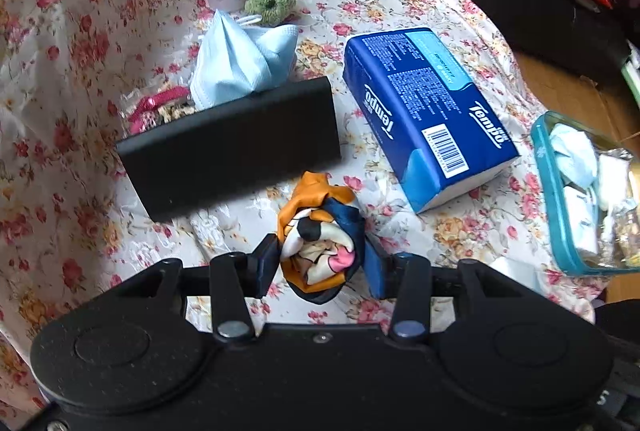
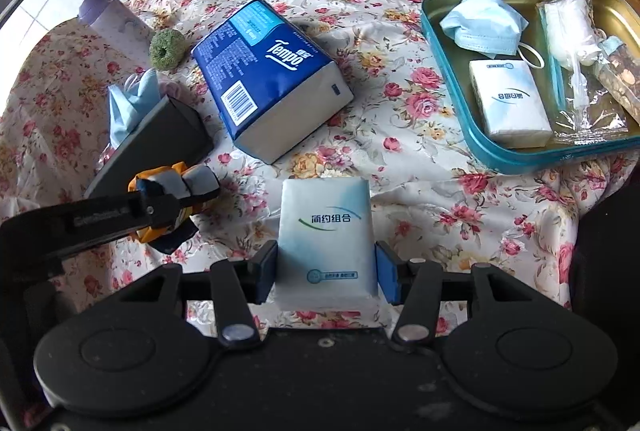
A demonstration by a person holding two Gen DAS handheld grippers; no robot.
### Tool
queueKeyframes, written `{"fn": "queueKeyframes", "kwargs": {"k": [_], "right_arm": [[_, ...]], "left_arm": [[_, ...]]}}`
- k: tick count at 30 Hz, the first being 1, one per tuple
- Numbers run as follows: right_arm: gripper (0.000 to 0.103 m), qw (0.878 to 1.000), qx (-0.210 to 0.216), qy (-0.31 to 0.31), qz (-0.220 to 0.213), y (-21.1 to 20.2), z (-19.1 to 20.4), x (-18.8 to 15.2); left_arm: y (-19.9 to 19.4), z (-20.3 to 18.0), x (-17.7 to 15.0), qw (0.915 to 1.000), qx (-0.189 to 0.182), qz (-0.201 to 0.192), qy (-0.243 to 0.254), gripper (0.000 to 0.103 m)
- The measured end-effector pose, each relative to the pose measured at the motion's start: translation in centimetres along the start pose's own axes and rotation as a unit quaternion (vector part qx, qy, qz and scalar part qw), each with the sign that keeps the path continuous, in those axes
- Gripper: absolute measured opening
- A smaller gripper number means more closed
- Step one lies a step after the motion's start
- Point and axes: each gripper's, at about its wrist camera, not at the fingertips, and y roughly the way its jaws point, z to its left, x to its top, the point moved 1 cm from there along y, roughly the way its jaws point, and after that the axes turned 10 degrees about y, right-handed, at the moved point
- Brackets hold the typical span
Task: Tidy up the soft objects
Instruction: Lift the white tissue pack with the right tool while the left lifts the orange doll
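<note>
Several soft things already lie in my teal tray (image 2: 452, 135): mask, tissue pack, wrapped items. My left gripper (image 1: 322, 261) pinches the rolled scarf (image 1: 320, 243); my right gripper (image 2: 326, 273) clamps a white tissue pack (image 2: 326, 227). Big Tempo pack (image 2: 268, 79), second mask (image 1: 240, 59) and green scrunchie (image 1: 270, 1) remain out on the cloth.

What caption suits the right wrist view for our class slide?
Right gripper clasps a white tissue pack over the floral cloth, teal tray ahead.
</note>
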Motion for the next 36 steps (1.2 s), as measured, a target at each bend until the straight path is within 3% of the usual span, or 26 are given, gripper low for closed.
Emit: {"fn": "queueKeyframes", "kwargs": {"k": [10,16,18,21,25,32,34,36], "right_arm": [[0.05,1.0,-0.003,0.005,-0.001,0.0,-0.2,0.1],[0.05,1.0,-0.007,0.008,0.002,0.2,-0.3,0.1],[0.05,1.0,-0.011,0.006,0.004,0.4,-0.2,0.1],[0.051,1.0,-0.013,0.001,0.004,0.5,-0.1,0.1],[0.05,1.0,-0.02,-0.005,0.004,0.7,0.1,0.0],[0.051,1.0,-0.02,-0.002,0.003,0.7,0.0,0.1],[0.051,1.0,-0.021,-0.002,0.003,0.7,0.0,0.1],[0.051,1.0,-0.021,-0.001,0.001,0.6,-0.1,0.1]], "left_arm": [[-2.6,-0.1,0.9,0.9988,-0.017,-0.047,0.005,0.047],[1.7,0.0,0.3,0.9997,0.019,-0.003,0.012,0.056],[3.2,-0.1,0.1,0.9997,0.018,0.013,0.012,0.056],[4.6,-0.3,0.0,0.9997,0.006,0.02,0.012,0.066],[5.6,-1.2,0.0,0.9993,-0.003,0.025,0.028,0.066],[6.3,-2.1,-1.4,0.998,-0.029,0.04,0.04,0.064],[5.9,-2.0,-1.7,0.9984,-0.022,0.034,0.039,0.045],[5.2,-1.7,-1.8,0.9986,-0.026,0.032,0.032,0.044]]}}
